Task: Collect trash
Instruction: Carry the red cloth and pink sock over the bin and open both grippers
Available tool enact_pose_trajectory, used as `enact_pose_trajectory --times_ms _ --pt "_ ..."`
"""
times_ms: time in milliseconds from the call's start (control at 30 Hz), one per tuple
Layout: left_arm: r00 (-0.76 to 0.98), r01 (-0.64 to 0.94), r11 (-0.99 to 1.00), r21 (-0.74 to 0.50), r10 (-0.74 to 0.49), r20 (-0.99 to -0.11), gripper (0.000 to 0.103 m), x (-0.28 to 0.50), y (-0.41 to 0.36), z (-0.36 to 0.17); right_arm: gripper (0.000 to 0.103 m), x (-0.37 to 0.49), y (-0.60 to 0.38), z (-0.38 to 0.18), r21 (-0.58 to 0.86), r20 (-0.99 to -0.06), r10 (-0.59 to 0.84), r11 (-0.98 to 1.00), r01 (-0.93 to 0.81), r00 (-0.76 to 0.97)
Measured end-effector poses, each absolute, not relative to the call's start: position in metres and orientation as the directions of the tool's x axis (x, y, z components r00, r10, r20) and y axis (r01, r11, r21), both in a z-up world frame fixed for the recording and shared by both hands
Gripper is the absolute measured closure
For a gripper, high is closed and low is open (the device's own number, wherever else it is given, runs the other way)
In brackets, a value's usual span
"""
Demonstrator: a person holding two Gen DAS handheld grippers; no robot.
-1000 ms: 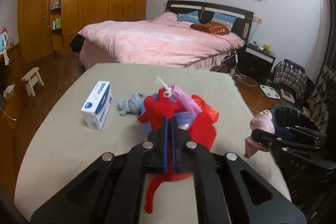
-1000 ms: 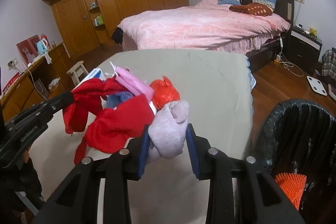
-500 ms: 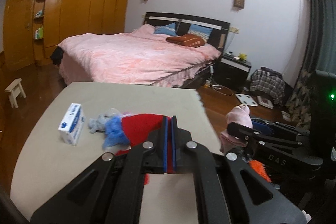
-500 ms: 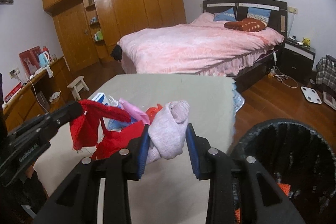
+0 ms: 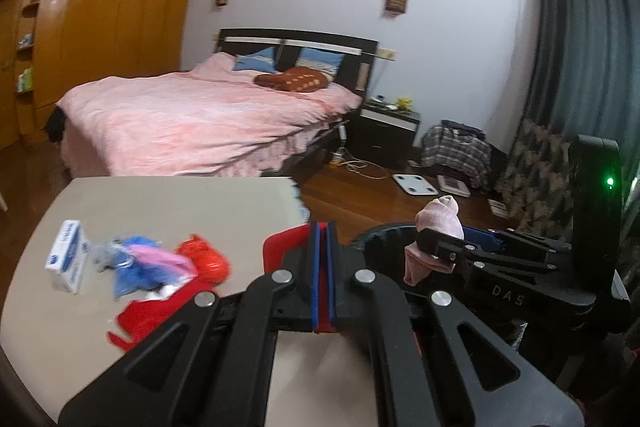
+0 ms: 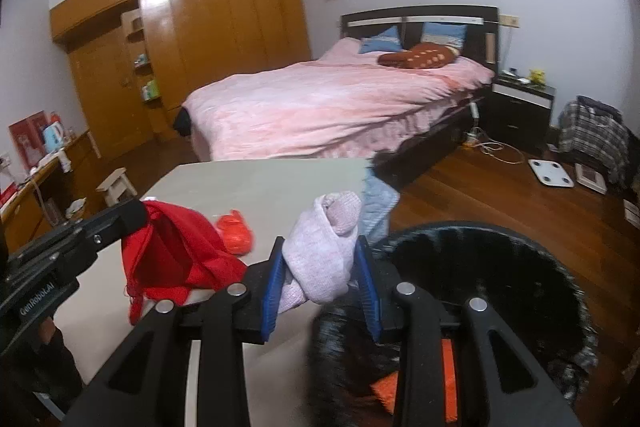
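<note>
My left gripper (image 5: 320, 227) is shut on a red cloth (image 5: 280, 245) that hangs below its blue pads; in the right wrist view the same red cloth (image 6: 176, 255) dangles from the left gripper (image 6: 138, 213) above the table edge. A rolled pale pink sock (image 6: 324, 251) sits between the pads of my right gripper (image 6: 320, 267), which is shut on it over the near rim of a black bin (image 6: 500, 267). The left wrist view shows that sock (image 5: 436, 227) above the bin (image 5: 380, 233).
On the beige table (image 5: 180, 199) lie a white and blue box (image 5: 68, 257), a grey scrap, a blue and pink bundle (image 5: 148, 263) and a red crumpled bag (image 5: 204, 259). Something orange (image 6: 400, 387) lies inside the bin. A pink bed (image 5: 200, 123) stands behind.
Both grippers have swung right and up, away from the pile on the table, carrying the red cloth and the pink sock toward the bin. The bundle and red bag stayed on the table.
</note>
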State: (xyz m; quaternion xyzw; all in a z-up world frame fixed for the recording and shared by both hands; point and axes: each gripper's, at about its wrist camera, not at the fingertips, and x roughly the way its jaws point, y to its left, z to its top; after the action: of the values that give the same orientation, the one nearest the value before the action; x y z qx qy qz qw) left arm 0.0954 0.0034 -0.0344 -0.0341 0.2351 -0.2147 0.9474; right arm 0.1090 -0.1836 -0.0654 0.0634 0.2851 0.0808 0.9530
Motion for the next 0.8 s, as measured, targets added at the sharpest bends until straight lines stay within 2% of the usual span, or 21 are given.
enact_pose_trajectory --times_ms 433,667,733,800 --pt "0.710 0.555 0.819 -0.148 -0.558 -0.428 0.101 0.111 -0.097 -0.050 0.069 0.087 -0.269 -0.076 0.132 -0.554 0.012 0.988 0.074 0.832" --pt "0.647 0.612 0.773 -0.169 -0.612 -0.456 0.101 0.126 -0.139 -0.070 0.069 0.081 -0.299 -0.095 0.118 -0.586 -0.058 0.981 0.156 0.809" --pt "0.631 0.621 0.765 -0.171 -0.617 -0.469 0.098 0.128 -0.147 -0.077 0.066 0.079 -0.305 -0.100 0.114 -0.593 -0.075 0.978 0.176 0.802" --pt "0.623 0.626 0.762 -0.169 -0.618 -0.479 0.086 0.130 -0.150 -0.081 0.064 0.078 -0.309 -0.104 0.113 -0.597 -0.087 0.975 0.191 0.797"
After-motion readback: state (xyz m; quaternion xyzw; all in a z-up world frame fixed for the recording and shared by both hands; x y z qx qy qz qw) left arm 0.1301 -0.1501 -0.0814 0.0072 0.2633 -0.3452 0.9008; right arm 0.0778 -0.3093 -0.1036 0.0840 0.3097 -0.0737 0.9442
